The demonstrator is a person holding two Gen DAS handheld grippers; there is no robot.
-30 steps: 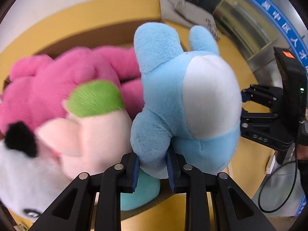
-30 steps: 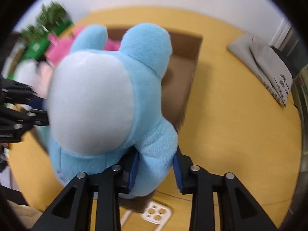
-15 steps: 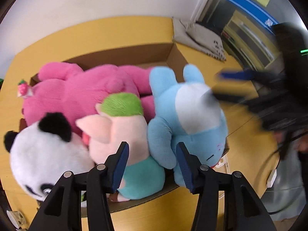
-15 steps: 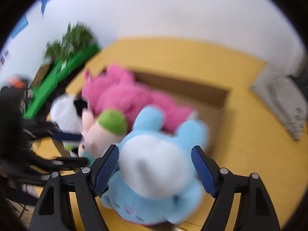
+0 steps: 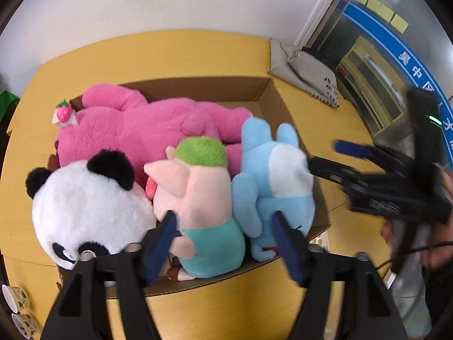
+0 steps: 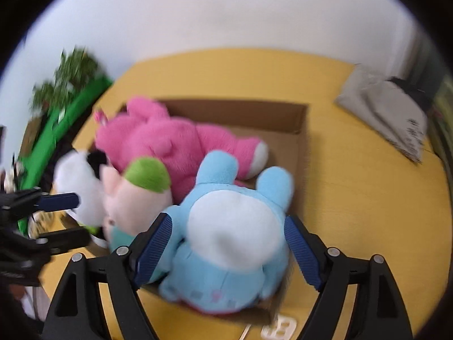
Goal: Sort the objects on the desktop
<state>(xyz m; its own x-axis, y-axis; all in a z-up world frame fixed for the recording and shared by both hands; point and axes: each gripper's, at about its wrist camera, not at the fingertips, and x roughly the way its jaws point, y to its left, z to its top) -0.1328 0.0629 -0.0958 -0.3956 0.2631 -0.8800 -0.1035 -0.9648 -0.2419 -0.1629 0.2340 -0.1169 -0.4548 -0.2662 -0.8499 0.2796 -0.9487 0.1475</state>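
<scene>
A cardboard box [image 5: 263, 90] on a yellow table holds several plush toys: a big pink one [image 5: 147, 124], a panda [image 5: 85, 198], a pink pig with green hair [image 5: 195, 187] and a blue-and-white one [image 5: 280, 181] at the box's right end. My left gripper [image 5: 223, 243] is open and empty, just above the box's near edge. My right gripper [image 6: 226, 249] is open and empty, its fingers either side of the blue plush [image 6: 232, 232]. It also shows blurred at the right of the left wrist view [image 5: 337, 155].
A folded grey cloth [image 5: 303, 70] lies at the table's far right. Paper cups [image 5: 14, 303] stand at the near left edge. A green plant [image 6: 68, 79] stands beyond the table's left. A white phone case [image 6: 280, 328] lies by the box's near corner.
Both grippers let go of the blue plush, opened wide and drew back. The blue plush now rests in the box beside the pig.
</scene>
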